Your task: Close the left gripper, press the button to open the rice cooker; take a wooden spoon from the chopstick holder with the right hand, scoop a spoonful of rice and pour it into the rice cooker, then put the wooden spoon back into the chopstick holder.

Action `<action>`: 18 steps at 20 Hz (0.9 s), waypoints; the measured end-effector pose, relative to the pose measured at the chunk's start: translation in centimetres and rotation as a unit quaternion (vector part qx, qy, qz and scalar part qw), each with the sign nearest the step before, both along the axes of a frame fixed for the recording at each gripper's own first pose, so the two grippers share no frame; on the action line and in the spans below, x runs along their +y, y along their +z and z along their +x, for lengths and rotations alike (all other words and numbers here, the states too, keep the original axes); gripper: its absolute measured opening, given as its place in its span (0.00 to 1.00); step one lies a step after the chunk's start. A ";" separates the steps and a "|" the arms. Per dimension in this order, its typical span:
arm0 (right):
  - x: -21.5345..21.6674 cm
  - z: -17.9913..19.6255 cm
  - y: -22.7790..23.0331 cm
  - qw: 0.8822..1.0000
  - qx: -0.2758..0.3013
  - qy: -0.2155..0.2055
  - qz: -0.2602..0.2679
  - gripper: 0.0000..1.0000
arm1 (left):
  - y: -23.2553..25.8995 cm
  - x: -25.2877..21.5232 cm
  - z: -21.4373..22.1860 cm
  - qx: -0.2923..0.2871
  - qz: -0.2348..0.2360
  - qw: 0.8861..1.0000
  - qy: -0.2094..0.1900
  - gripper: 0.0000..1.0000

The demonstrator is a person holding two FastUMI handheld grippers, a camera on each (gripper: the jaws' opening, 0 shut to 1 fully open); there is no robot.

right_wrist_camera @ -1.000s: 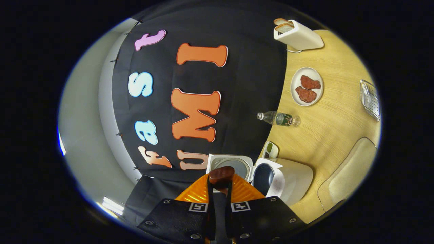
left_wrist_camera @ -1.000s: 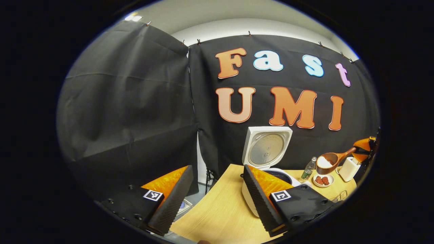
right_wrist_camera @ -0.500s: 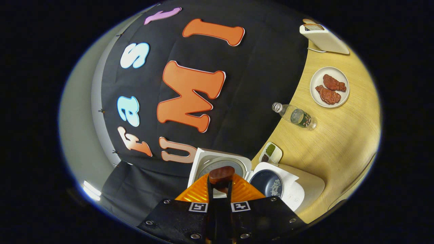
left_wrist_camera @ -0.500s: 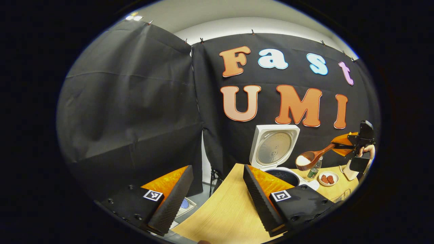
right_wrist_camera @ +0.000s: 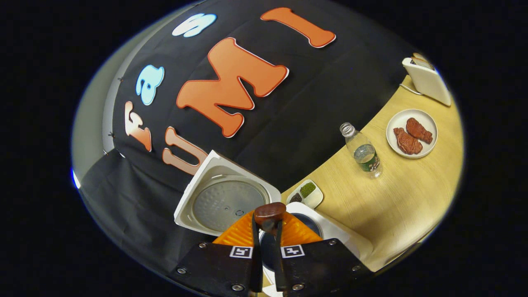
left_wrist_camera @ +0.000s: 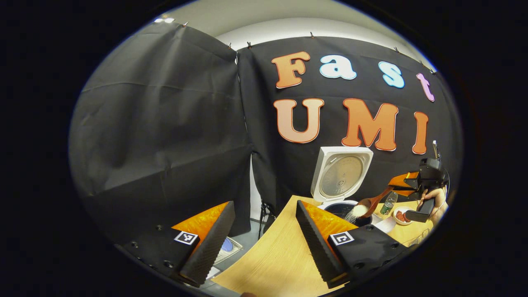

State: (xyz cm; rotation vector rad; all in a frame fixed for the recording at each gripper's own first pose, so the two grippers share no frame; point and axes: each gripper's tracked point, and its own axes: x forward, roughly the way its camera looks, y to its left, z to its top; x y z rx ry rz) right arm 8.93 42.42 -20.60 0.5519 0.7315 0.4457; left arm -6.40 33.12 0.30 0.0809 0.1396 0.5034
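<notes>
The white rice cooker (left_wrist_camera: 330, 204) stands open on the wooden table, its lid (left_wrist_camera: 344, 175) upright. In the left gripper view the wooden spoon (left_wrist_camera: 371, 203) is tilted over the dark pot (left_wrist_camera: 340, 208), and white rice (left_wrist_camera: 354, 214) spills from it. My right gripper (left_wrist_camera: 402, 185), held by a hand (left_wrist_camera: 431, 198), is shut on the spoon's handle. In the right gripper view, my right gripper (right_wrist_camera: 268, 231) clamps the spoon (right_wrist_camera: 269, 212) above the pot (right_wrist_camera: 313, 225) and lid (right_wrist_camera: 227, 202). My left gripper (left_wrist_camera: 264, 243) hangs open and holds nothing, near the table's left edge, short of the cooker.
A water bottle (right_wrist_camera: 362, 150), a plate of meat pieces (right_wrist_camera: 429, 142), a small two-part seasoning dish (right_wrist_camera: 306, 193) and a toaster (right_wrist_camera: 427, 78) stand on the table (right_wrist_camera: 392, 198) beyond the cooker. The table's left edge (left_wrist_camera: 264, 231) drops to the floor.
My right gripper carried the loaded spoon left and down to the cooker and tipped it; rice now falls into the pot. The left gripper stayed open, drifting slightly.
</notes>
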 end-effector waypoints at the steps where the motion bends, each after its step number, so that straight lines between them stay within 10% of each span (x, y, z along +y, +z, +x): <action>1: 0.1 0.0 0.0 1.000 -0.011 0.006 -0.010 0.11 | -0.3 0.1 0.0 0.002 0.000 1.000 0.002 1.00; 18: 2.3 -0.6 3.1 0.986 -0.119 0.080 -0.079 0.11 | -0.6 0.1 0.5 0.002 -0.002 1.000 -0.005 1.00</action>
